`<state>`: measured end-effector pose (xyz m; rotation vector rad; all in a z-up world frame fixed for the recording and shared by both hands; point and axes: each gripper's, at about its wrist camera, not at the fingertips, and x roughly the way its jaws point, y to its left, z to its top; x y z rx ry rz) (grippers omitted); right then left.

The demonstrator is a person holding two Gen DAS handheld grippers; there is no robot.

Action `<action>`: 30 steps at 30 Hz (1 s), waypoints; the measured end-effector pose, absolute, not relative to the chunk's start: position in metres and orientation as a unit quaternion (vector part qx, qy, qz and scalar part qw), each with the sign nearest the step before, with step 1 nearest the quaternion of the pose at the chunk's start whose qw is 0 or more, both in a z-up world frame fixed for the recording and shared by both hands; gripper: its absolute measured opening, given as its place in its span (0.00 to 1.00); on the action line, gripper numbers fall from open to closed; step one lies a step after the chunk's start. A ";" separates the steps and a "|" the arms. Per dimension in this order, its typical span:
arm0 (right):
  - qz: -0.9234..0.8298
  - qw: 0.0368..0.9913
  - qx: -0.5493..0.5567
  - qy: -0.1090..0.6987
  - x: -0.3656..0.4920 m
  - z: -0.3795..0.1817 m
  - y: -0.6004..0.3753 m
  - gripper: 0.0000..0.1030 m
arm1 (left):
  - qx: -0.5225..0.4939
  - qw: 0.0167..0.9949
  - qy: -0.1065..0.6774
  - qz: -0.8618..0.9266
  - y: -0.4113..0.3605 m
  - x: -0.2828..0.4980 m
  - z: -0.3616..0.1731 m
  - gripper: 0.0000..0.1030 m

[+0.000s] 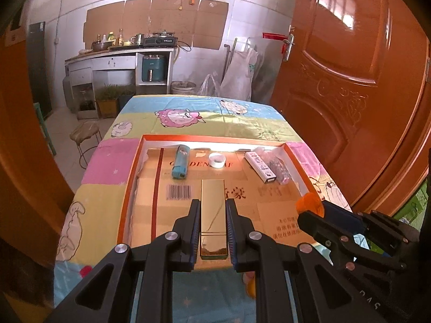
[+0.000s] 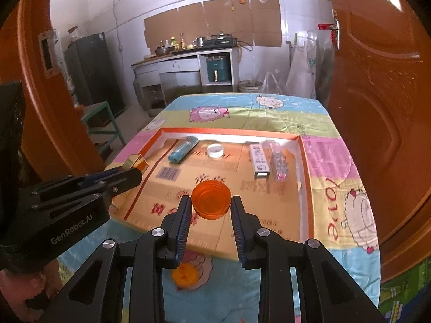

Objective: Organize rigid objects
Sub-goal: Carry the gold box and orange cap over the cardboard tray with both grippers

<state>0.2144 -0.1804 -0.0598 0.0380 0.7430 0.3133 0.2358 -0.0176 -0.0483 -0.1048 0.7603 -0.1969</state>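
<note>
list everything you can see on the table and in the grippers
gold box: 1, shiny gold, clamped in the left gripper over the tray's near edge
orange cap: 1, translucent orange, between the right gripper's fingers
tray: 1, orange rim, cardboard-lined, on the table
lighter: 1, blue, tray far left
small round pot: 1, white, tray far middle
white box: 1, tray far right
clear box: 1, beside the white box
tablecloth: 1, pastel cartoon print
left gripper: 1, black
right gripper: 1, black

Left tool (image 2: 129, 177) hides most of the gold box (image 2: 136, 161)
</note>
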 end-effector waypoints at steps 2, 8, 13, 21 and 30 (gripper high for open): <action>0.153 0.920 0.018 0.361 0.223 -0.059 -0.182 0.29 | -0.050 0.922 0.371 -0.097 -0.020 0.243 -0.048 0.18; 0.160 0.916 0.017 0.367 0.247 -0.064 -0.182 0.30 | -0.050 0.920 0.375 -0.104 -0.028 0.266 -0.049 0.18; 0.166 0.908 0.023 0.383 0.268 -0.075 -0.185 0.29 | -0.052 0.917 0.382 -0.104 -0.031 0.283 -0.055 0.18; 0.166 0.904 0.021 0.392 0.291 -0.089 -0.186 0.30 | -0.044 0.911 0.398 -0.100 -0.035 0.305 -0.067 0.18; 0.170 0.900 0.018 0.402 0.310 -0.101 -0.181 0.30 | -0.034 0.904 0.415 -0.099 -0.040 0.322 -0.081 0.18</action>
